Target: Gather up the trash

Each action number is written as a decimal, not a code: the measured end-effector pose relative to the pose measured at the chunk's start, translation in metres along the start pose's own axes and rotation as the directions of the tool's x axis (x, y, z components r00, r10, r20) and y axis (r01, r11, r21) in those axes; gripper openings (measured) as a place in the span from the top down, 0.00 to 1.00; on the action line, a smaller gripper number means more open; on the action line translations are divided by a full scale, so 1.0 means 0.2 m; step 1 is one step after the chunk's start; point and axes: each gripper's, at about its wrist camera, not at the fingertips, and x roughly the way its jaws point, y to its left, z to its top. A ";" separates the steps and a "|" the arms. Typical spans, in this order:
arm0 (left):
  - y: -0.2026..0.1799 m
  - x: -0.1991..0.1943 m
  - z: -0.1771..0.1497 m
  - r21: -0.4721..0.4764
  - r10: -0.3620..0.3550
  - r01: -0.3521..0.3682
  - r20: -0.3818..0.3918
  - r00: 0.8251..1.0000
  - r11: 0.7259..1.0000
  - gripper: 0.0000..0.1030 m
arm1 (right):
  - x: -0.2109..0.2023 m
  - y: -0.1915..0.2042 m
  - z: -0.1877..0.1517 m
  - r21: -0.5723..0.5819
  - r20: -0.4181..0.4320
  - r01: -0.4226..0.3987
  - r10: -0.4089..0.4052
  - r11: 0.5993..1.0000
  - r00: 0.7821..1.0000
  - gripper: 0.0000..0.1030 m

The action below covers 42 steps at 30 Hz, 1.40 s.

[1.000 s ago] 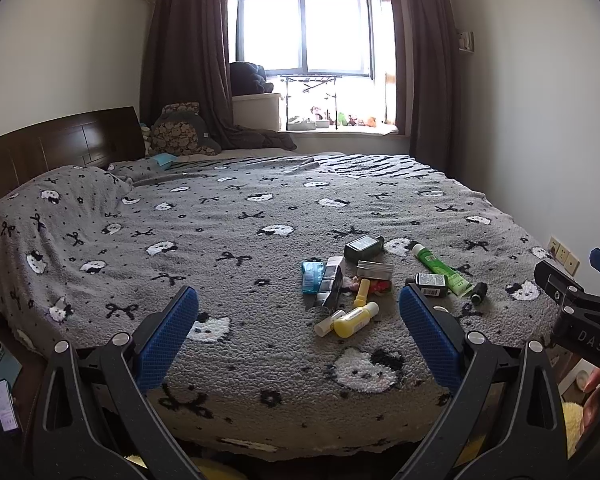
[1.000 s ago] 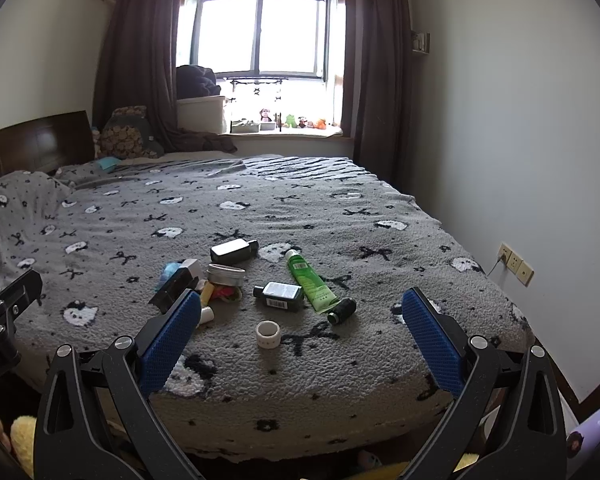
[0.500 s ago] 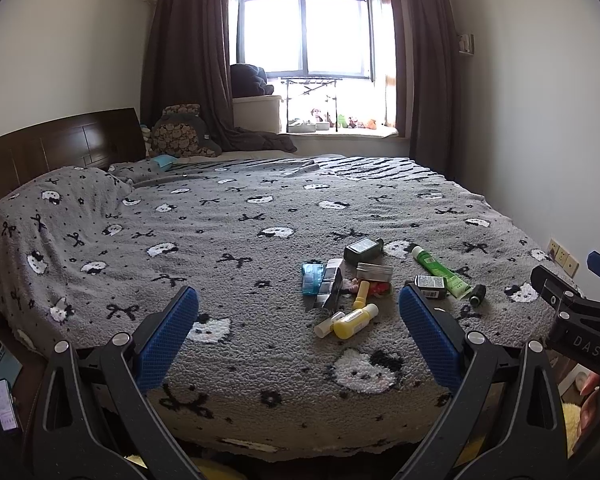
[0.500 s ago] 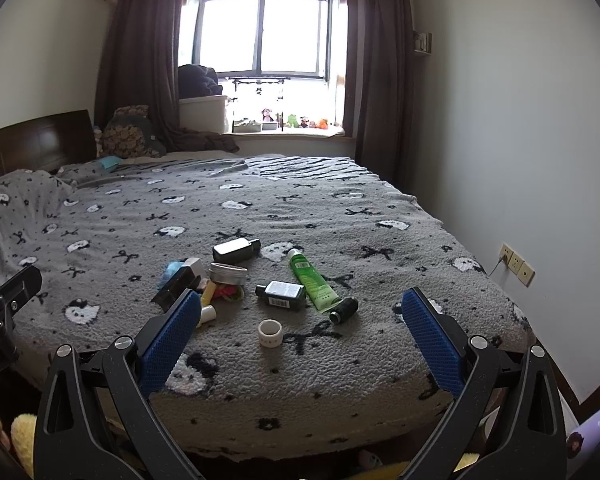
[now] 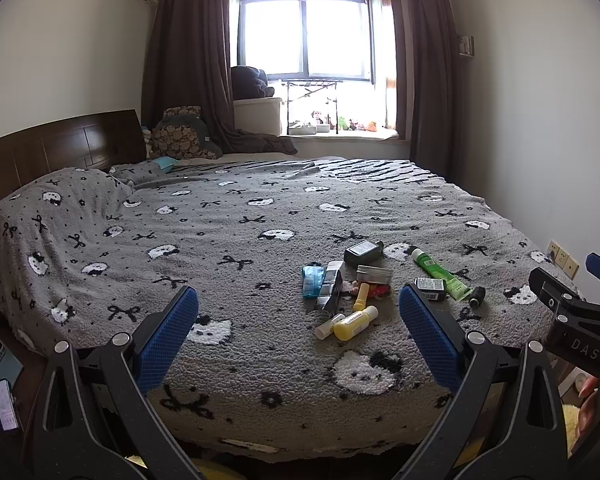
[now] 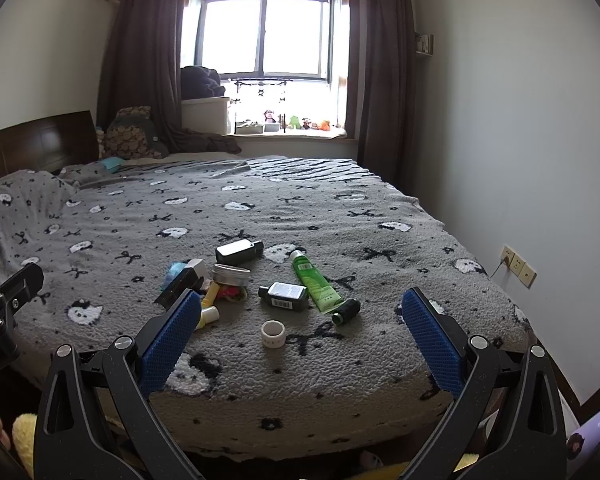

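Left tool [image 5: 298, 316]: blue pads spread wide, empty, held short of the bed's [image 5: 260, 216] near edge.
Right tool [image 6: 300, 316]: likewise wide apart, nothing between the pads.
Trash heap: on the grey blanket, at 12 o'clock from the right tool.
White tape ring [image 6: 273, 333]: nearest item, lying alone.
Dark bottle [image 6: 285, 296]: beyond the ring, beside the green tube [image 6: 314, 282].
Yellow bottle [image 5: 355, 322]: at 1 o'clock from the left tool.
Black cap [image 6: 346, 311]: at the tube's near end.
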 end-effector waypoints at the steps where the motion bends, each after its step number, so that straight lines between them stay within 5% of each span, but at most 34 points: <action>1: 0.00 0.00 0.00 0.000 0.001 -0.001 0.001 1.000 1.000 0.08 | 0.00 0.00 0.00 0.000 0.000 0.000 0.000 1.000 1.000 0.03; 42: 0.01 -0.01 -0.01 0.000 0.006 -0.006 0.005 1.000 1.000 0.08 | 0.00 0.00 0.00 -0.002 -0.002 -0.010 0.010 1.000 1.000 0.03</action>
